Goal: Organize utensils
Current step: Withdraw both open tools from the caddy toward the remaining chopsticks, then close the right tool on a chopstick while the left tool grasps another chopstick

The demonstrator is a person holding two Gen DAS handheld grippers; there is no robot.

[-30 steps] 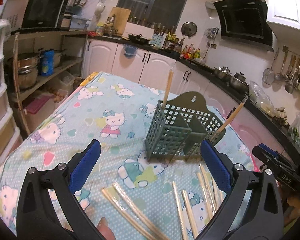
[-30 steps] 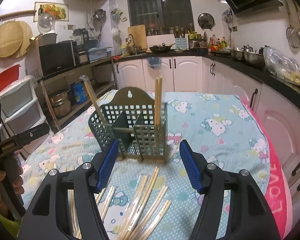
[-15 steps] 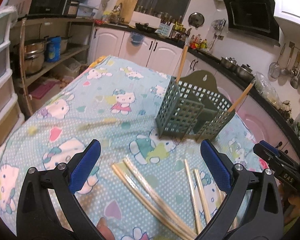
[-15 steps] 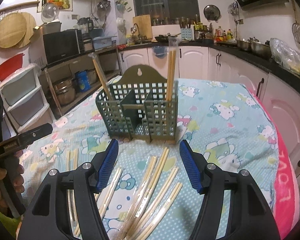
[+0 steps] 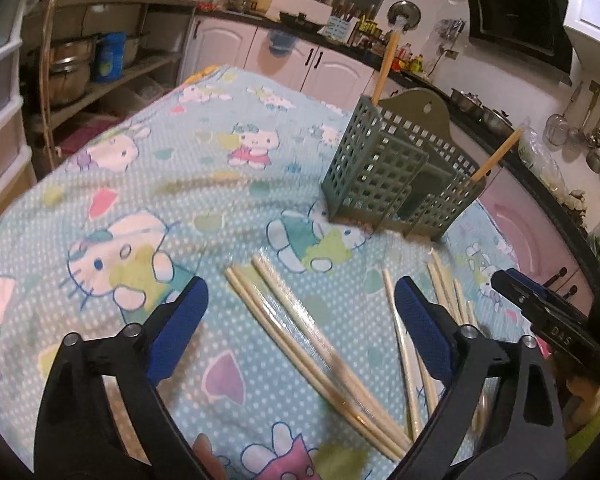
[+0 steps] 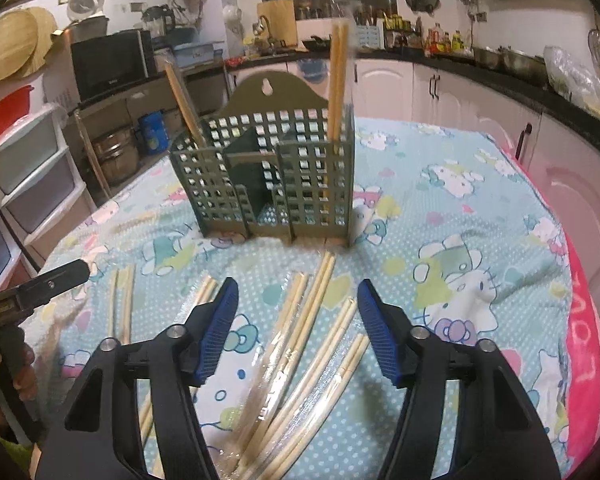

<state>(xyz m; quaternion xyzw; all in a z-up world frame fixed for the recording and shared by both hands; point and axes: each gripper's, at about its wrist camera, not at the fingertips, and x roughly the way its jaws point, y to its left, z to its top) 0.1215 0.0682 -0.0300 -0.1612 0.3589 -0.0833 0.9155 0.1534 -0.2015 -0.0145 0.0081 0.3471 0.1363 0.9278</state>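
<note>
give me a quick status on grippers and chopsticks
Left gripper open, empty. Right gripper open, empty, above wrapped chopsticks lying loose on the tablecloth. Green caddy upright, chopsticks in both end compartments. Nothing blocking.

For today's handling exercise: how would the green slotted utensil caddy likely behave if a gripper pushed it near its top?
The caddy looks tall and mostly holes, so probably light and apt to tip. It stands on soft cloth, so it may catch rather than slide. The chopsticks standing in it would likely rattle or shift.

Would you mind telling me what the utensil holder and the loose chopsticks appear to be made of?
Utensil holder: likely moulded plastic, matte grey-green, judging by its uniform square-hole grid. Chopsticks: pale bamboo or wood, unpainted; several look sealed in clear, glossy film sleeves.
</note>
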